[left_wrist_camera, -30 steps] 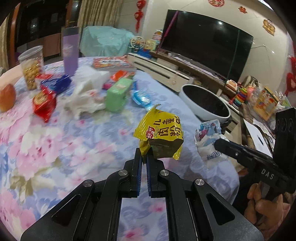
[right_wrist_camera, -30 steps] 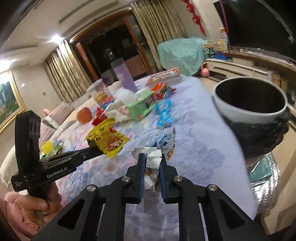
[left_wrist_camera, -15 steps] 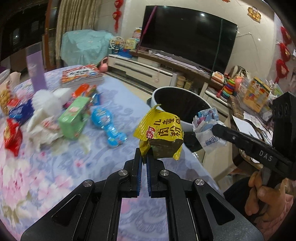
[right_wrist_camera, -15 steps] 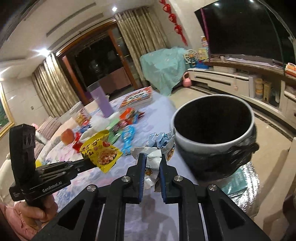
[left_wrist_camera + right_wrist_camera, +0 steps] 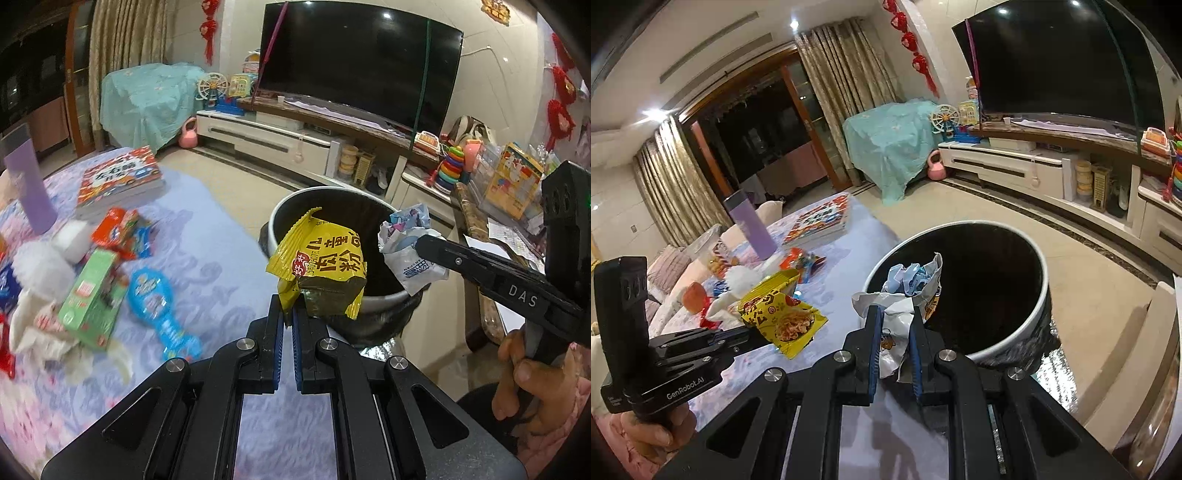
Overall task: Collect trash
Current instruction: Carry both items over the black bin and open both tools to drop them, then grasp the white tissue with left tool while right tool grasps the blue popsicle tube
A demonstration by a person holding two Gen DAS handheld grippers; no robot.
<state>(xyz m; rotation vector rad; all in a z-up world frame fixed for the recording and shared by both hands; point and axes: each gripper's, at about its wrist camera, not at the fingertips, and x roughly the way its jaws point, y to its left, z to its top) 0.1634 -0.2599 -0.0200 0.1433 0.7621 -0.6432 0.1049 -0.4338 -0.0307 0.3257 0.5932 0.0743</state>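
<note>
My left gripper (image 5: 288, 314) is shut on a yellow snack wrapper (image 5: 325, 262) and holds it in the air in front of the near rim of a round white trash bin (image 5: 295, 201) lined with a black bag. My right gripper (image 5: 894, 314) is shut on a crumpled white and blue wrapper (image 5: 908, 291) and holds it over the bin's left rim (image 5: 1043, 288). The right gripper (image 5: 424, 243) and its wrapper (image 5: 410, 251) also show in the left wrist view, and the left gripper (image 5: 753, 334) with the yellow wrapper (image 5: 783, 314) in the right wrist view.
A table with a floral cloth (image 5: 207, 236) holds a green box (image 5: 92, 295), a blue wrapper (image 5: 159, 306), white tissue (image 5: 40, 269), a red packet (image 5: 118, 229), a book (image 5: 118, 177) and a purple cup (image 5: 26, 184). A TV stand (image 5: 1015, 162) lines the far wall.
Both grippers have swung away from the table toward the bin with their wrappers still held. The bin is now much closer and fills the middle of both views.
</note>
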